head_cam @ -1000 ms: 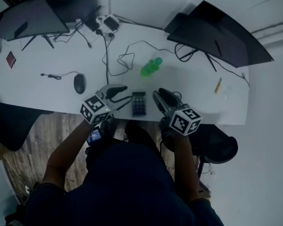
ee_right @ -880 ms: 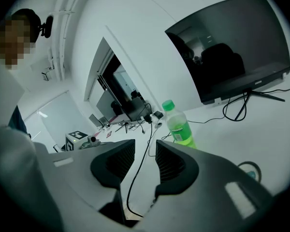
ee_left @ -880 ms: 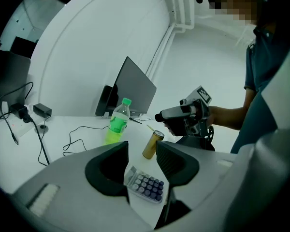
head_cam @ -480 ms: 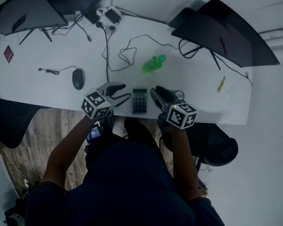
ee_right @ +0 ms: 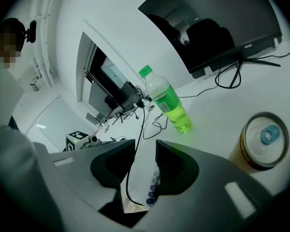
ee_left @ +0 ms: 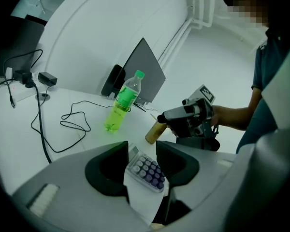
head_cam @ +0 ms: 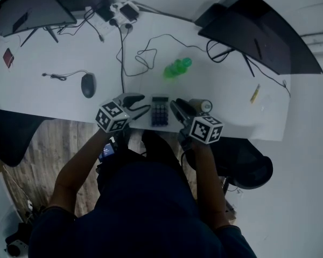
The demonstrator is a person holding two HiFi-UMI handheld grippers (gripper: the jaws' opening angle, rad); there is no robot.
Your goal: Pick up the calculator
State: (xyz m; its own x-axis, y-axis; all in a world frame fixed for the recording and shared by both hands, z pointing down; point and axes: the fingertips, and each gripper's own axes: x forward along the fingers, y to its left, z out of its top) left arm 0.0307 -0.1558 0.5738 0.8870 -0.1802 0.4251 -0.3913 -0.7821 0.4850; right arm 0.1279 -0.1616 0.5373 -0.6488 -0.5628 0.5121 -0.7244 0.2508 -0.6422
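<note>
Calculator (head_cam: pixel 160 110) lies at the desk (head_cam: pixel 59 98) near edge; bottle (head_cam: pixel 176 69) beyond.

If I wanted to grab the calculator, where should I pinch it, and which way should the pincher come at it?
Probably across its narrow width, one jaw on each long edge, coming down from above. The calculator lies flat and thin, keys up, on the desk, so a level approach finds little side to pinch. The left gripper, jaws open, sits right beside one long edge.
</note>
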